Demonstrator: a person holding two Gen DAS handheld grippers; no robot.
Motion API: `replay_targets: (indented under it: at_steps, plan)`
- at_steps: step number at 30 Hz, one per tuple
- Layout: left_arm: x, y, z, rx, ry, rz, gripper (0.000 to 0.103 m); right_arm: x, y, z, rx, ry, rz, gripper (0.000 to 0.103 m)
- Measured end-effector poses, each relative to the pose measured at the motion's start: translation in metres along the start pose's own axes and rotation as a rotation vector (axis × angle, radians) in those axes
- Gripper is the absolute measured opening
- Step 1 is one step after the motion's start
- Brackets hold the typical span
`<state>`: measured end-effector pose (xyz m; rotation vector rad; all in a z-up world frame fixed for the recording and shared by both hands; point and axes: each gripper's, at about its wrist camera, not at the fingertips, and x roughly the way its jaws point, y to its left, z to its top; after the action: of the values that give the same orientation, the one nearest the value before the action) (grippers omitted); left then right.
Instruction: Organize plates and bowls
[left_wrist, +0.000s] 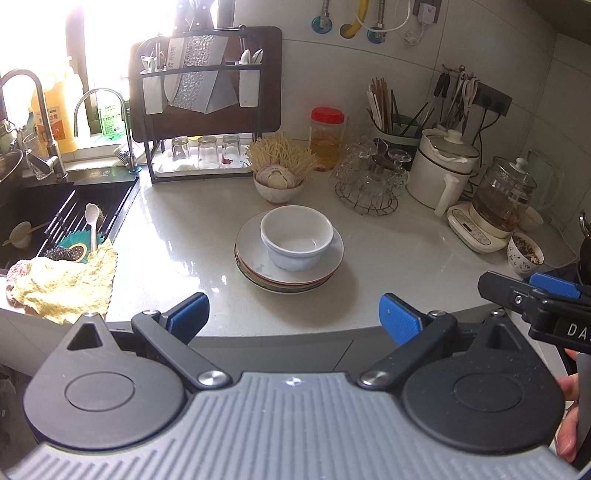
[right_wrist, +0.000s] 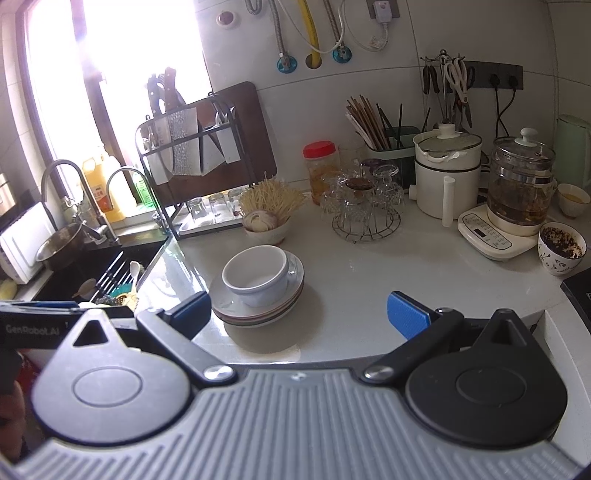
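A white bowl (left_wrist: 296, 236) sits upright on a stack of plates (left_wrist: 290, 271) in the middle of the pale countertop. My left gripper (left_wrist: 293, 319) is open and empty, held at the counter's front edge just short of the stack. In the right wrist view the same bowl (right_wrist: 256, 275) and plate stack (right_wrist: 258, 308) lie ahead and to the left. My right gripper (right_wrist: 299, 314) is open and empty, near the front edge to the right of the stack. It also shows at the right of the left wrist view (left_wrist: 532, 291).
A black sink (left_wrist: 55, 214) with a yellow cloth (left_wrist: 62, 284) is at the left. A dish rack (left_wrist: 201, 107) with glasses, a bowl of noodles and onion (left_wrist: 279, 177), a glass-cup rack (left_wrist: 369, 181), a white pot (left_wrist: 443, 166), a kettle (left_wrist: 498, 199) and a patterned cup (left_wrist: 524, 253) line the back and right.
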<state>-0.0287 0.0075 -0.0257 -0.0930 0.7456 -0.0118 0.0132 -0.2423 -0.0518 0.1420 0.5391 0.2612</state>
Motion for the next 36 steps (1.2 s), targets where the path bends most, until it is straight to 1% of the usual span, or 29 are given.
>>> replay_targets:
  at_steps: [10,15,27,36]
  plan:
    - [-0.006,0.007,-0.009,-0.025,0.014,0.022,0.100,0.001,0.005,-0.006,0.014,0.017,0.003,0.103]
    - [-0.011,0.008,-0.011,-0.021,0.008,0.024,0.100,-0.001,0.005,-0.005,0.016,0.004,0.004,0.103]
    - [-0.012,0.008,-0.012,-0.018,0.012,0.015,0.100,-0.002,0.012,-0.009,0.005,0.018,0.007,0.103]
    - [-0.007,0.006,-0.013,-0.023,0.024,0.002,0.100,-0.003,0.009,-0.008,0.008,0.016,-0.004,0.103]
